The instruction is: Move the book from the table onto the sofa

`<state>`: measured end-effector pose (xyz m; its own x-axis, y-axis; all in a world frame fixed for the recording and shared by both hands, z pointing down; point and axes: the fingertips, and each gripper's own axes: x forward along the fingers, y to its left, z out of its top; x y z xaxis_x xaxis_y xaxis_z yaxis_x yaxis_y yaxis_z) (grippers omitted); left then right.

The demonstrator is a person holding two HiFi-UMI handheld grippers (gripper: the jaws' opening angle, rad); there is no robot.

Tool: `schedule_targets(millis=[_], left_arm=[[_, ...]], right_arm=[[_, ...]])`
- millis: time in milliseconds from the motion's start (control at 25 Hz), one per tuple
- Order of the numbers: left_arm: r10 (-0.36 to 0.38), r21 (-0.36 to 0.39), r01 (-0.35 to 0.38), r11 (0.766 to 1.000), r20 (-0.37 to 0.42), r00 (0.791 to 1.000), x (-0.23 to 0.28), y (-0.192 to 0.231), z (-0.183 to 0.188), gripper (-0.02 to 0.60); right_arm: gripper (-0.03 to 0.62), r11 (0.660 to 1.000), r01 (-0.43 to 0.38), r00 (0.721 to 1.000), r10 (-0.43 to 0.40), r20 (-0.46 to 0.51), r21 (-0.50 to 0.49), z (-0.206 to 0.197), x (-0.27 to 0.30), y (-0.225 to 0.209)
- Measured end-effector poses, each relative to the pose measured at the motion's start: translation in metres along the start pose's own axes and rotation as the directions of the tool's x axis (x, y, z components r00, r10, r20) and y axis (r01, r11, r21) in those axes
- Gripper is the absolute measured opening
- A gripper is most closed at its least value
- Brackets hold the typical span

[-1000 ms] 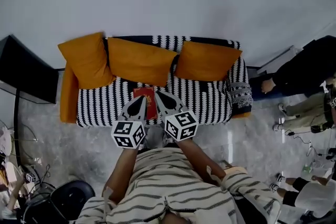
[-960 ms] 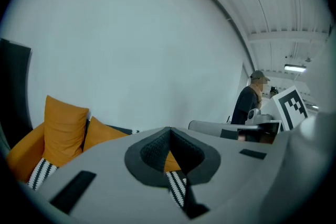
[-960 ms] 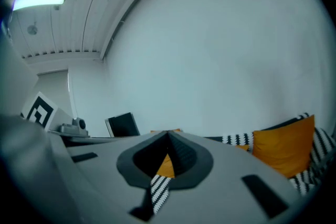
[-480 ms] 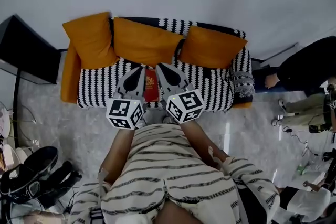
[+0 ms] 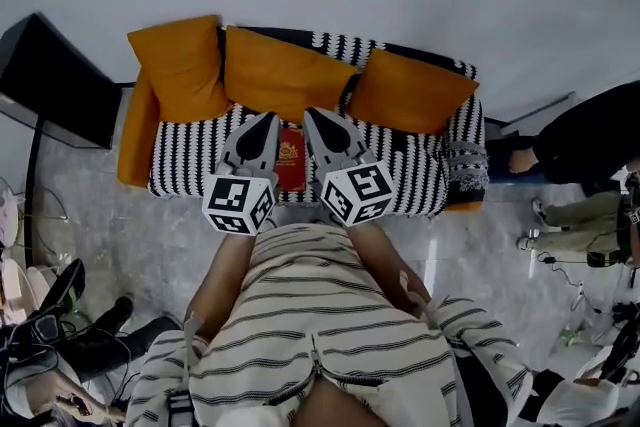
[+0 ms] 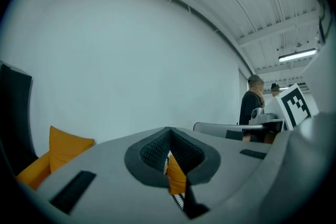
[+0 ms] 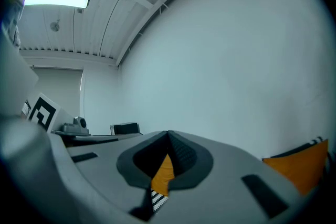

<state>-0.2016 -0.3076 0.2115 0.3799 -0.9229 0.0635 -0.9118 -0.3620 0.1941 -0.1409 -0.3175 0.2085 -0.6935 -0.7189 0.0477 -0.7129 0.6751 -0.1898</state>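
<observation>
Left gripper and right gripper side by side, jaws together

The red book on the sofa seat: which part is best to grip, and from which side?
Probably its near short edge, from the seat's front. The red book lies flat on the striped sofa, lengthwise toward you, and the orange cushions crowd its far end.

The book lies on the sofa before the cushions, between the left hand-held gripper and right hand-held gripper.
</observation>
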Motion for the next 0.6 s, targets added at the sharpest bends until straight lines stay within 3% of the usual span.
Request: schedule_targets(millis=[600], left_arm=[[0.007, 0.003, -0.007, 1.0, 0.013, 1.0, 0.008, 0.017, 0.008, 0.005]], right_arm=[[0.014, 1.0, -0.011, 1.0, 0.011, 0.01, -0.006, 0.003, 0.02, -0.001]])
